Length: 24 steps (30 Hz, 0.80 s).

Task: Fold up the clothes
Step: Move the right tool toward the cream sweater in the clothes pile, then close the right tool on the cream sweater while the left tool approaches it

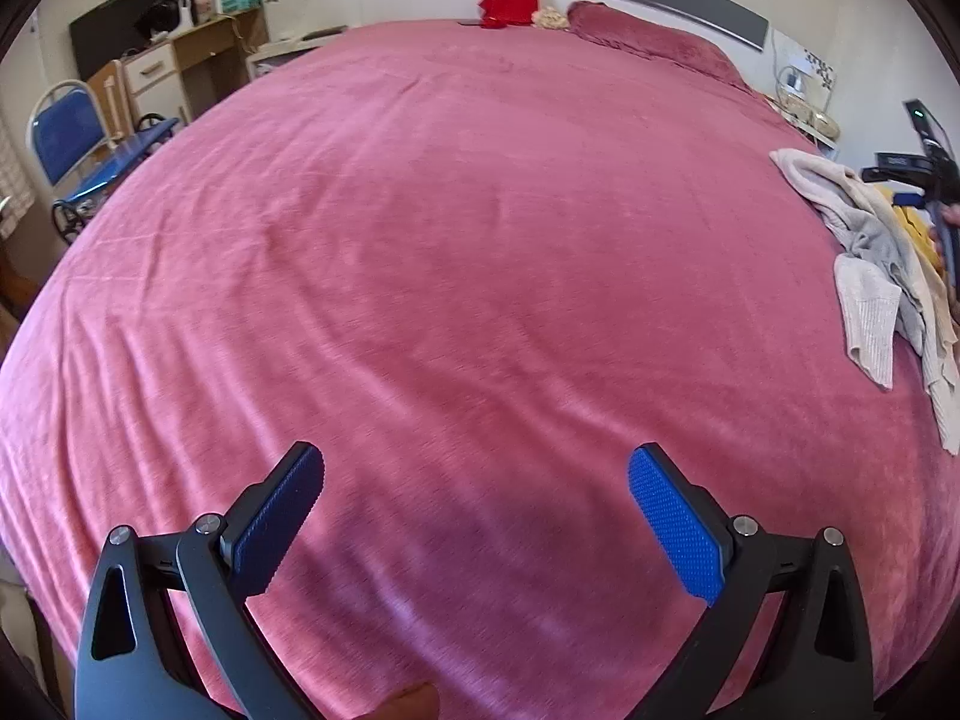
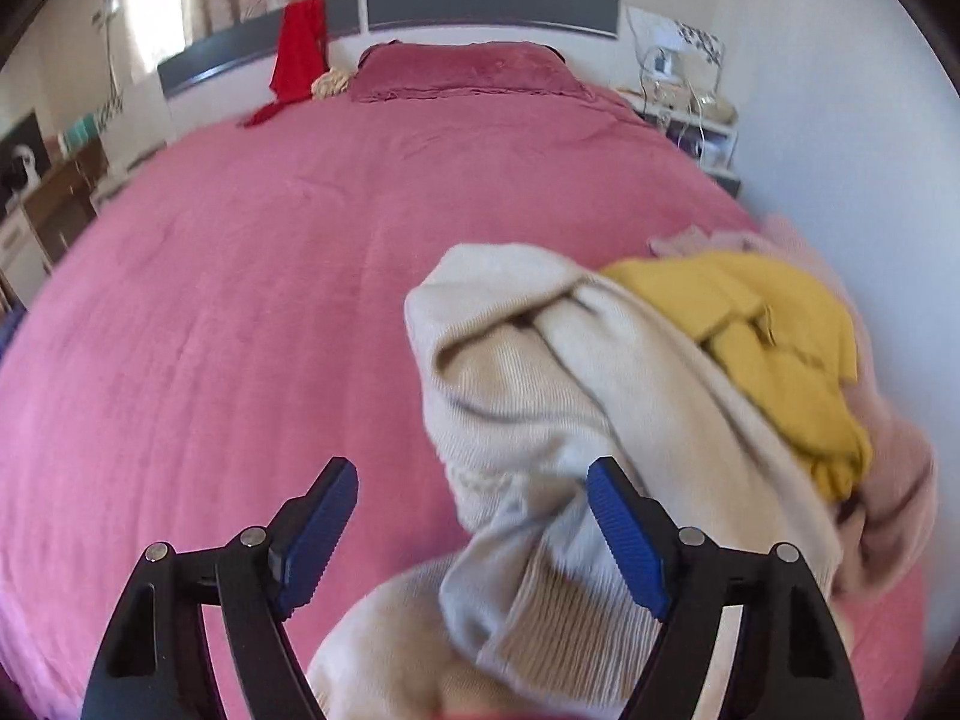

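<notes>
- Right gripper (image 2: 474, 531) spread wide over cream knit sweater (image 2: 528, 396), heaped near bed's (image 2: 240, 300) right edge; nothing pinched yet.
- Left gripper (image 1: 477, 510) spread, empty.
- Best: pinch one single layer.

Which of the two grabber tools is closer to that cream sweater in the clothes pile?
Right. The right gripper hovers over the cream sweater, jaws open around its fabric. The left gripper is over bare pink bedspread, the pile far aside.

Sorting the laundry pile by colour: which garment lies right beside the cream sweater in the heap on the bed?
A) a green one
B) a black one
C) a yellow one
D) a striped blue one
C: a yellow garment is bunched against the cream sweater at the bed's right edge.
</notes>
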### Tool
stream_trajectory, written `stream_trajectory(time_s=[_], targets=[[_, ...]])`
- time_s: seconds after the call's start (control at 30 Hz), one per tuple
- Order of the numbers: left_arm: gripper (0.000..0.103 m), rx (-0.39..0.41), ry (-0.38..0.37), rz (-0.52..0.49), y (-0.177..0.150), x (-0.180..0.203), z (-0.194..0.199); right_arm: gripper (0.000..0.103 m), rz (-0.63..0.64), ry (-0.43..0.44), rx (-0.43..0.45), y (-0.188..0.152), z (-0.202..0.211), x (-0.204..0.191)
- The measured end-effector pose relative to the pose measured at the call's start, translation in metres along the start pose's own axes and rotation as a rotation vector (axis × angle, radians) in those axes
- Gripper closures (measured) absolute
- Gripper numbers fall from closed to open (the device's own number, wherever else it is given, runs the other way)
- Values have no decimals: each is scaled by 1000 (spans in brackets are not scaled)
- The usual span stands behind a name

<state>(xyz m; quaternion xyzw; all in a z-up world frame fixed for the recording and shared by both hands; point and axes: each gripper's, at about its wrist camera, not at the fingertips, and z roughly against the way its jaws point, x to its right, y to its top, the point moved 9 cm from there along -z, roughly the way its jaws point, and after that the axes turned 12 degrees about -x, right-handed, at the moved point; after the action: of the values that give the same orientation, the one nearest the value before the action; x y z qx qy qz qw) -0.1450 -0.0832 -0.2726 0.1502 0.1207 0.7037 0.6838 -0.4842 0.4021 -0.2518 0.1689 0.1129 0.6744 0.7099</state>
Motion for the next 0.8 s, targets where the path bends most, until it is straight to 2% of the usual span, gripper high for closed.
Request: stream_trajectory(time_s=[0.07, 0.1, 0.17, 0.23, 0.27, 0.3, 0.47, 0.63, 0.8], targets=[[0, 2, -11, -19, 11, 12, -5, 31, 32, -42, -34, 13, -18, 0], [0, 5, -15, -30, 17, 19, -7, 40, 46, -63, -62, 18, -29, -1], [0, 15, -30, -57, 34, 38, -10, 49, 60, -110, -119, 25, -51, 1], [0, 35, -66, -98, 55, 64, -10, 69, 67, -142, -194, 26, -73, 4], [0, 43, -82, -118, 68, 79, -11, 90, 54, -122, -222, 25, -79, 6], [0, 39, -93, -133, 77, 93, -12, 91, 42, -103, -237, 25, -83, 7], [0, 45, -207, -214, 123, 183, -20, 96, -11, 44, -202, 24, -69, 17], [0, 81, -261, -295, 139, 255, -15, 96, -23, 157, -143, 16, -37, 28], [0, 74, -270, -386, 132, 296, -15, 96, -52, 297, -94, 16, -10, 35]])
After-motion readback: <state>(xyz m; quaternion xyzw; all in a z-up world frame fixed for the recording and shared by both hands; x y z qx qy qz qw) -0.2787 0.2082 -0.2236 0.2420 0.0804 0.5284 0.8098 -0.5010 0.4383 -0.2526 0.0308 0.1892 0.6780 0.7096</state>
